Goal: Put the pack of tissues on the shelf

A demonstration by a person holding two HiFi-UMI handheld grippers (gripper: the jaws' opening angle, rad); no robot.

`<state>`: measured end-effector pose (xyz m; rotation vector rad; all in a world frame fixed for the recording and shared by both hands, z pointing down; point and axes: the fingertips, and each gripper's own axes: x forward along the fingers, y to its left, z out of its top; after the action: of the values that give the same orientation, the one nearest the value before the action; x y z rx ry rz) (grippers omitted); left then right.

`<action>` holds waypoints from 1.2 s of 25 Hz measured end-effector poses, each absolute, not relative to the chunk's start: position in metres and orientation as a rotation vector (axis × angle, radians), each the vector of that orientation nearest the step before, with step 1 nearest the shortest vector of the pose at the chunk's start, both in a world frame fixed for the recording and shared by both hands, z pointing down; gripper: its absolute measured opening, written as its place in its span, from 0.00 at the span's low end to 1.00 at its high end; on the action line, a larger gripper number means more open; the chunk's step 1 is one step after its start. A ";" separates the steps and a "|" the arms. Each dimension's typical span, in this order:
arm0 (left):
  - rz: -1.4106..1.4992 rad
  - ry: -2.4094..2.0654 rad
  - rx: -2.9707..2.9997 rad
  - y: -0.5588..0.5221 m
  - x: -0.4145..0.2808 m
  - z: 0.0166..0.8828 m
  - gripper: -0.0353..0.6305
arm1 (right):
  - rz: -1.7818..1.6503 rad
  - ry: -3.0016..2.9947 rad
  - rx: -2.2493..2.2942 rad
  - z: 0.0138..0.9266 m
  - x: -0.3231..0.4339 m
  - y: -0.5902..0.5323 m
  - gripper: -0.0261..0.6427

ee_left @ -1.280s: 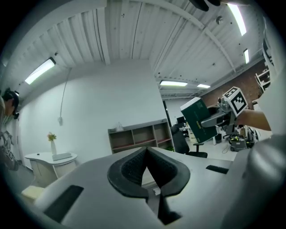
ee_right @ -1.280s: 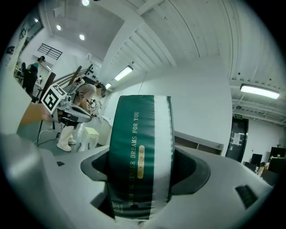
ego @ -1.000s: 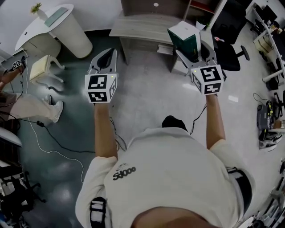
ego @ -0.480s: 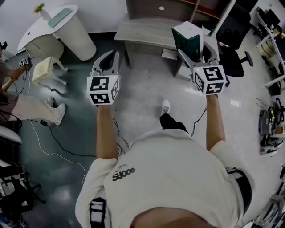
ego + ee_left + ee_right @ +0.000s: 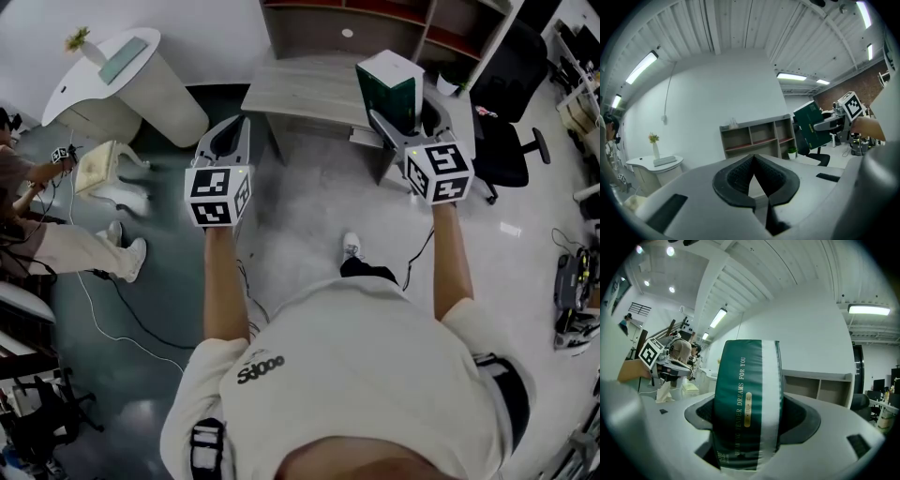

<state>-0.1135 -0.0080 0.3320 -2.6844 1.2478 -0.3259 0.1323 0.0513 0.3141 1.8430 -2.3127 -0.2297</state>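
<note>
The pack of tissues is dark green with a white band, and my right gripper is shut on it, holding it upright above the grey desk. In the right gripper view the pack fills the space between the jaws, with the shelf behind it. The brown open shelf stands against the wall past the desk. My left gripper hangs shut and empty to the left of the desk. In the left gripper view the shelf and the held pack both show.
A round white table with a vase stands at the upper left, a small pale stool beside it. A seated person is at the left edge. A black office chair stands right of the desk. Cables cross the floor.
Both grippers and the person have moved forward towards the desk. More of the shelf has come into view at the top. The pack stays in the right gripper.
</note>
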 end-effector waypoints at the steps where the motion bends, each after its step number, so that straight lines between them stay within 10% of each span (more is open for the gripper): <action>1: -0.325 1.254 -2.682 -0.021 -0.104 0.330 0.08 | -0.225 -2.322 1.837 0.313 0.142 0.037 0.58; 30: -0.371 1.443 -2.717 -0.275 0.026 0.357 0.08 | -0.207 -2.436 1.624 0.330 0.264 -0.245 0.58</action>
<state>0.0262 -0.2748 0.3574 -2.7167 1.4427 -0.3708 0.2641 -0.2445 0.3304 1.6236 -2.4357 -0.2067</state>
